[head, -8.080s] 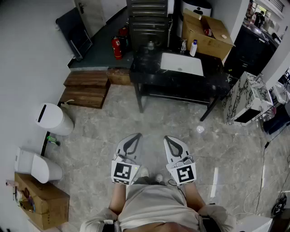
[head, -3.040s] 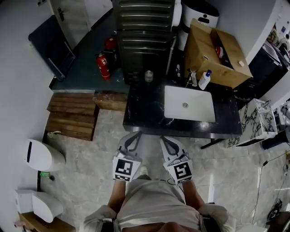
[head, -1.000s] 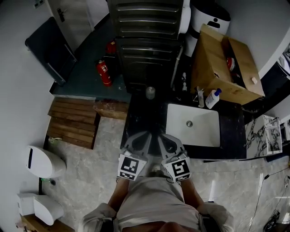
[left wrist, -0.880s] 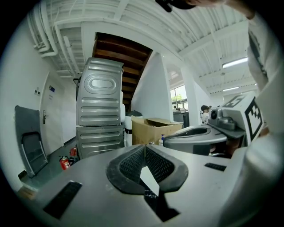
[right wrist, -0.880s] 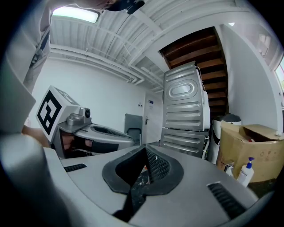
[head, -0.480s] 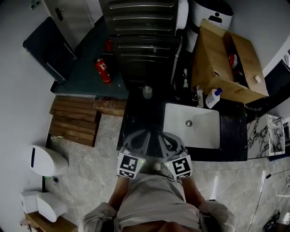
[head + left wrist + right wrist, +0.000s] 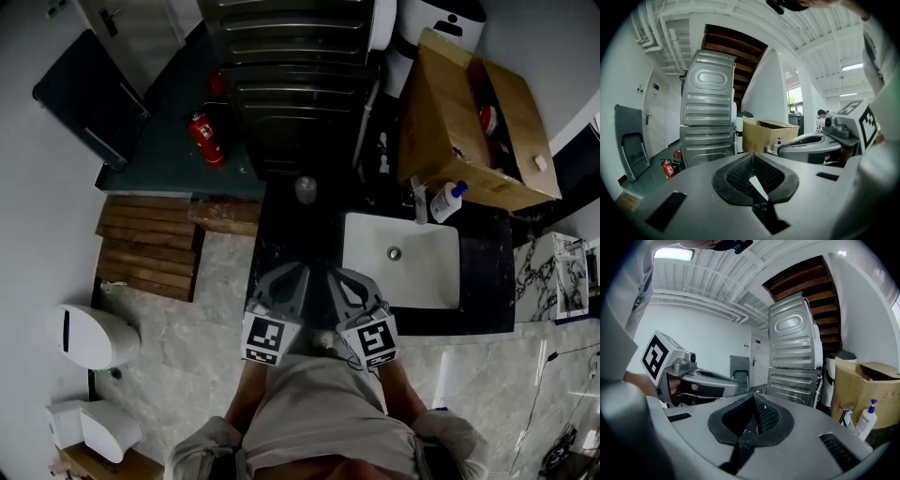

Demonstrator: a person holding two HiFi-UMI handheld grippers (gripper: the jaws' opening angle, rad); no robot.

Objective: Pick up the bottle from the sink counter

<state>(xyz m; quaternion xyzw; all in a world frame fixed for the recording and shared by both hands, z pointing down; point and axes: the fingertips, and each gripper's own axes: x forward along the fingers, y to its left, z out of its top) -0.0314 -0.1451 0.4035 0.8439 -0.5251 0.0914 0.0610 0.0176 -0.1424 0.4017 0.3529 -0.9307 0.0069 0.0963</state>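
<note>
Grey left gripper [image 7: 296, 269], right gripper [image 7: 337, 273], side by side, level, jaws closed

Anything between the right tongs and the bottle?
Nothing stands in the way: only the sunken white sink lies between the right tongs and the bottle. The faucet stands close on the bottle's left in the head view.

Bottle [image 7: 446, 204] label unreadable (too small), person's torso [image 7: 323, 412] cut off below
</note>
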